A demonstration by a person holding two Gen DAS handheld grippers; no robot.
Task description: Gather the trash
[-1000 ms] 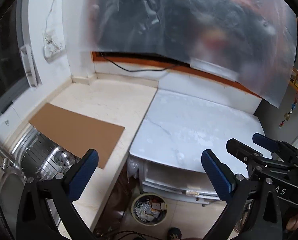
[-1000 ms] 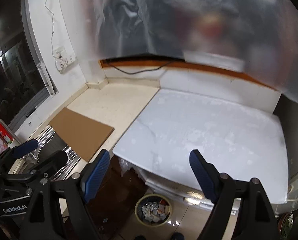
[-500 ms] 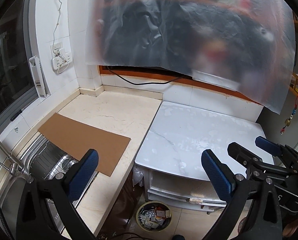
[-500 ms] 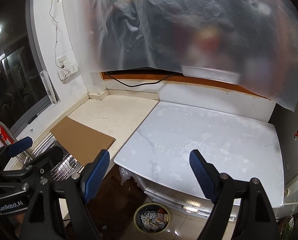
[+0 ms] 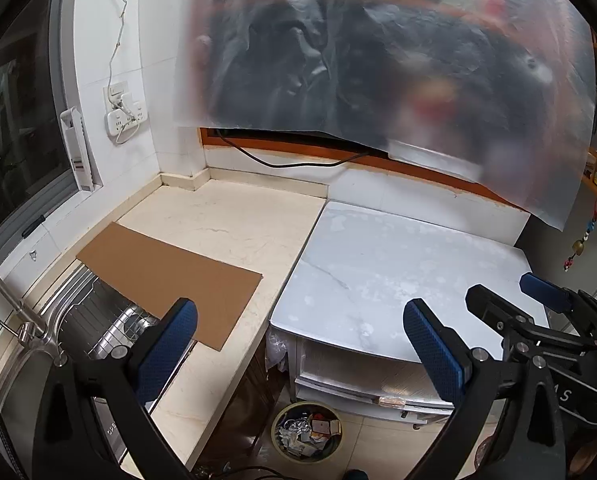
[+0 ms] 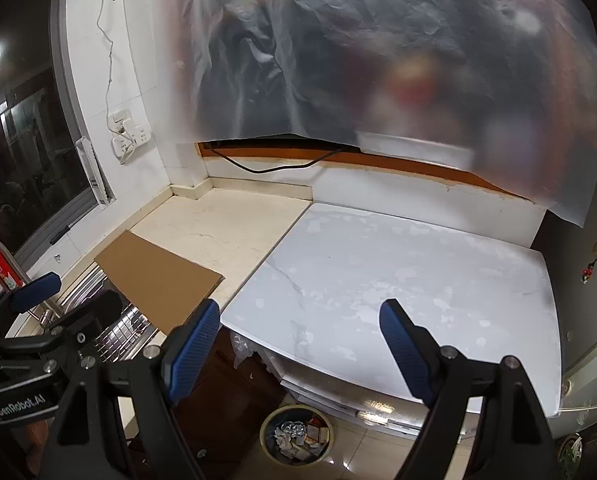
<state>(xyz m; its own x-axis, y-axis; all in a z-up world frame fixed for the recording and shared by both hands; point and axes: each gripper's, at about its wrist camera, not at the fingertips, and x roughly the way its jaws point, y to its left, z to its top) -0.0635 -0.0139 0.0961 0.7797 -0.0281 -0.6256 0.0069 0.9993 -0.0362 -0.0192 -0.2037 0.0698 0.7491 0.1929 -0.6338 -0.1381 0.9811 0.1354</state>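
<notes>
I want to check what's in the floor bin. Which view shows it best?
The left wrist view: the trash bin sits between the open fingers, its whole rim and papers and foil visible. The right wrist view shows it too, dimmer, with similar contents.

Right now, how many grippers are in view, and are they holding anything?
2. The left gripper hangs open above the sink edge and counter; the right gripper hangs open over the white table. Neither holds anything. The trash bin sits below on the floor.
</notes>
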